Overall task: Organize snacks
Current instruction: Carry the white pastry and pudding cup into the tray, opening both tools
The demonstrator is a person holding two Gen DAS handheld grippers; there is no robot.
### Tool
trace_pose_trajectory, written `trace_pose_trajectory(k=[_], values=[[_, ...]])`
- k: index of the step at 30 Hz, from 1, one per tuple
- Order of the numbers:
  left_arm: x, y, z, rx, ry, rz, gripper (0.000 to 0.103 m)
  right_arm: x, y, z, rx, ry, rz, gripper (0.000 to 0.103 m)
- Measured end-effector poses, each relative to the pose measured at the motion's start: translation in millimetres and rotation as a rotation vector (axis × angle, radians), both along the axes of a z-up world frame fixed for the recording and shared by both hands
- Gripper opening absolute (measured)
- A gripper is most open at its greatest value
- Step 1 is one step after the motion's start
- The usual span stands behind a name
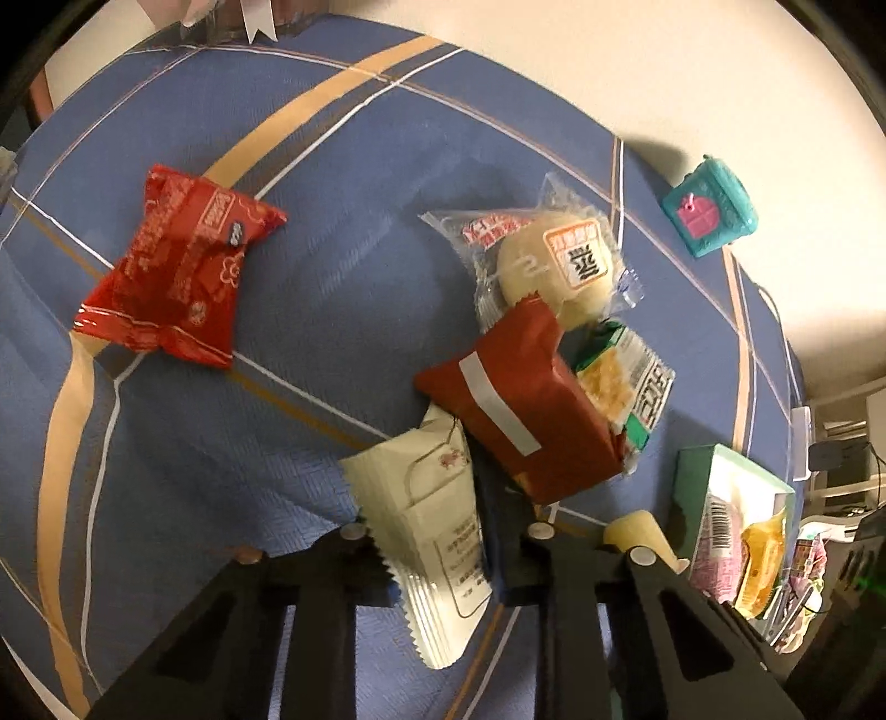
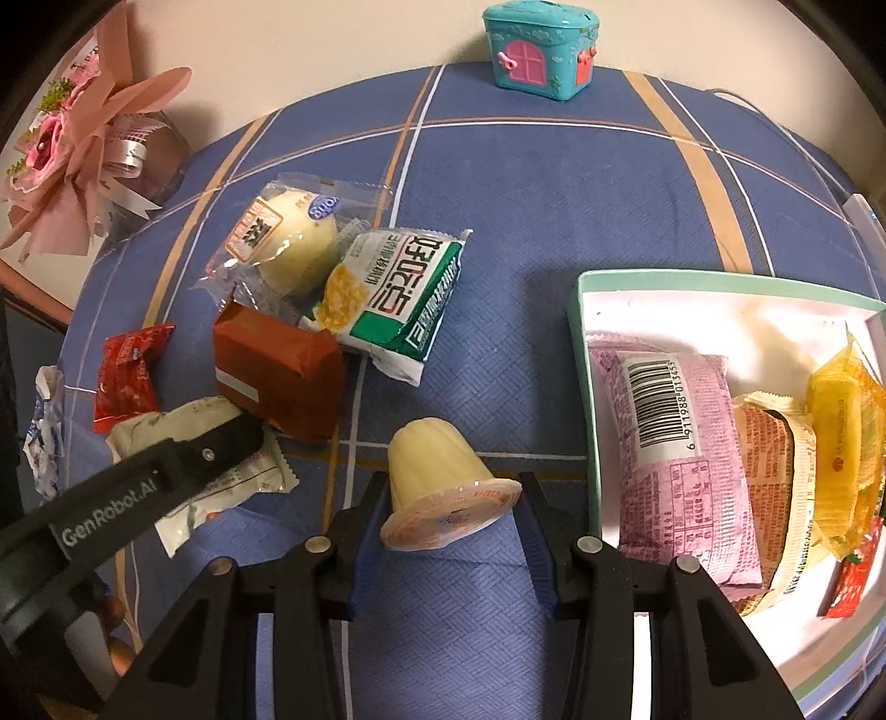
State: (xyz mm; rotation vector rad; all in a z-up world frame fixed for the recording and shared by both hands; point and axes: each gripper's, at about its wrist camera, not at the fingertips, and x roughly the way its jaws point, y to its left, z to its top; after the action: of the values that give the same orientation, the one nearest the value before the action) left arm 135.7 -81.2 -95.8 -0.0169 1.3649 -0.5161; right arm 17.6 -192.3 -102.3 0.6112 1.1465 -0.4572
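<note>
Your left gripper (image 1: 437, 531) is clamped on the cream-white snack packet (image 1: 426, 531), which sits upright between the pads with its serrated bottom edge toward the camera. From the right wrist view, that same gripper's finger lies across the packet on the blue plaid tablecloth (image 2: 526, 221).

Your right gripper (image 2: 448, 515) is closed on a pale yellow jelly cup (image 2: 437, 471), pinched at the flared rim, foil lid facing the camera and the domed end pointing away.

Just beyond the cream packet lies a dark red packet with a white stripe (image 1: 515, 410), touching it and overlapping a green-and-white packet with yellow print (image 2: 393, 299). Behind those is a clear-wrapped round pale pastry (image 1: 554, 260). Well to the left of that pile in the left wrist view is a bright red snack bag (image 1: 171, 277), lying alone.

To the right of the jelly cup stands a mint-edged white box (image 2: 587, 310) holding a pink packet with a barcode (image 2: 670, 443), a cream-and-orange packet (image 2: 775, 476), a yellow one (image 2: 841, 437) and a small red one (image 2: 853, 581).

At the far table edge sits a teal toy house with a pink door (image 2: 540, 50); a pink bouquet (image 2: 72, 149) lies at the left corner.
</note>
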Motion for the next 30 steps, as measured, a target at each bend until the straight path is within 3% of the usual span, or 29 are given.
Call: trace_pose_trajectory(k=[12,22,30], values=[[-2.2,10.3,33.8,-0.046,-0.05,0.02,0.02,-3.2,-4.7,25.7,-0.017,-0.042,-0.006,0.047],[-14.1,18.1,93.9,-0.12,-0.177,0.026,0.02,-23.5,-14.9,58.0,-0.045,-0.095,-0.036,0.047],[-35.3,-1.8,107.5,-0.153,-0.185,-0.014,0.02,-42.8,-33.9,68.2,-0.057,-0.083,-0.096,0.047]])
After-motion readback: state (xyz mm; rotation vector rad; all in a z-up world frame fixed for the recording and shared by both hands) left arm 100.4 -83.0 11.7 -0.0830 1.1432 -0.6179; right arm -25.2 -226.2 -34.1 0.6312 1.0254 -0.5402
